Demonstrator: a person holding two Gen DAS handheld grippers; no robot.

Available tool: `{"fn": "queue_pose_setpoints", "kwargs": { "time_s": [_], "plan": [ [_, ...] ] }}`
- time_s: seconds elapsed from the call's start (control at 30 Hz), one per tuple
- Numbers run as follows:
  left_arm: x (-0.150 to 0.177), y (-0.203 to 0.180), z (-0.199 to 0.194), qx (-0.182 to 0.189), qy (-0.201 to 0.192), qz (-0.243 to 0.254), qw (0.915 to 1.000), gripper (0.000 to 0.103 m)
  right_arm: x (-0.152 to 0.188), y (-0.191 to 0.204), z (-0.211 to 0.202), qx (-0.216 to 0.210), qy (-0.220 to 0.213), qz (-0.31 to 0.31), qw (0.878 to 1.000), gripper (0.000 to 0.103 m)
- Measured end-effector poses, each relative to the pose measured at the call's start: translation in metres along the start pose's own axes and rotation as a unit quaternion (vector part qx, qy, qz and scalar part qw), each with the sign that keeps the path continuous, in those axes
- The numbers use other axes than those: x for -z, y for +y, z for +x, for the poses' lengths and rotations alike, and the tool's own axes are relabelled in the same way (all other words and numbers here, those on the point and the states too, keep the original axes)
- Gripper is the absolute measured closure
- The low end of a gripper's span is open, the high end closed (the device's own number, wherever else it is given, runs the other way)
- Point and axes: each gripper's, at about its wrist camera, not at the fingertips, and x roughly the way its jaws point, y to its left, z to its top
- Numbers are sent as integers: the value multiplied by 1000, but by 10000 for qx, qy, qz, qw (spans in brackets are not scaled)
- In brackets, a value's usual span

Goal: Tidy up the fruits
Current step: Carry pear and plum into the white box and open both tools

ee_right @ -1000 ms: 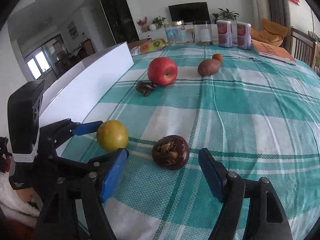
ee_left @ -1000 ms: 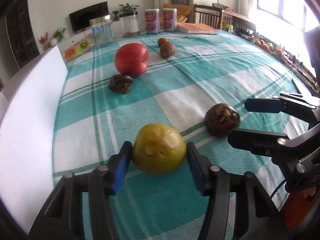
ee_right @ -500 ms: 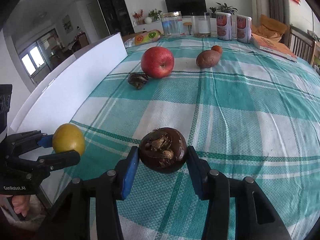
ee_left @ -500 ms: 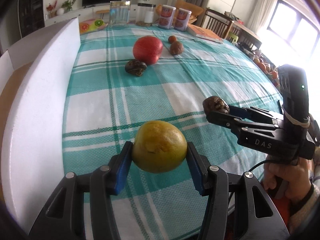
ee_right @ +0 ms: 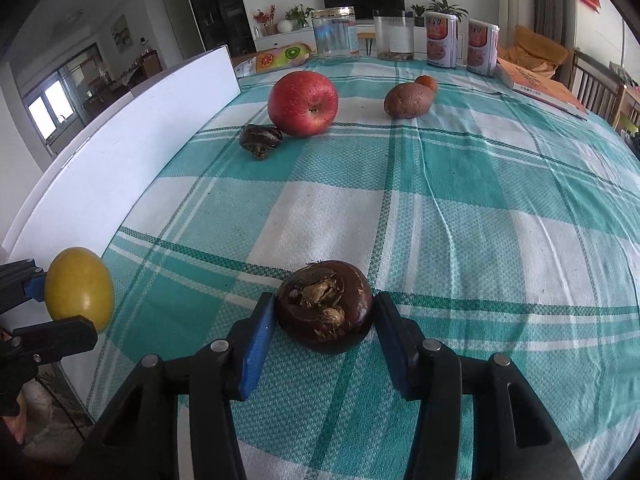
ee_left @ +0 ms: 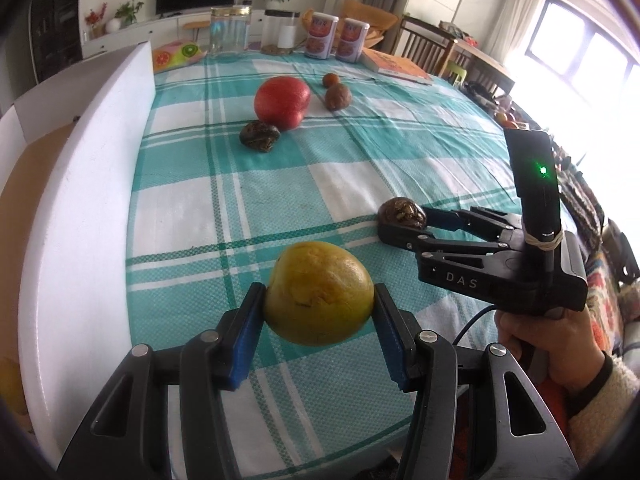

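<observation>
My left gripper is shut on a yellow citrus fruit, held above the near edge of the checked tablecloth; the fruit also shows at the left of the right wrist view. My right gripper is shut on a dark brown water chestnut, lifted off the cloth; it also shows in the left wrist view. A red apple, a second dark chestnut, a brown sweet potato and a small orange fruit lie farther back.
A white foam box wall runs along the table's left side. Jars, two cans and a book stand at the far edge. A chair is at the back right.
My right gripper closed on the water chestnut and lifted it. My left gripper rose and drew back with the yellow fruit.
</observation>
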Motion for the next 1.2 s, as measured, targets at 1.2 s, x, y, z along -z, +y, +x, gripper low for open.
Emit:
{"fn": "queue_pose_setpoints", "kwargs": {
  "time_s": [1.2],
  "plan": [
    [17,209,-115,-2767,-807,-2064,9351,22,-71,219,-31,-2220,-289,-1023,9692,31]
  ]
}}
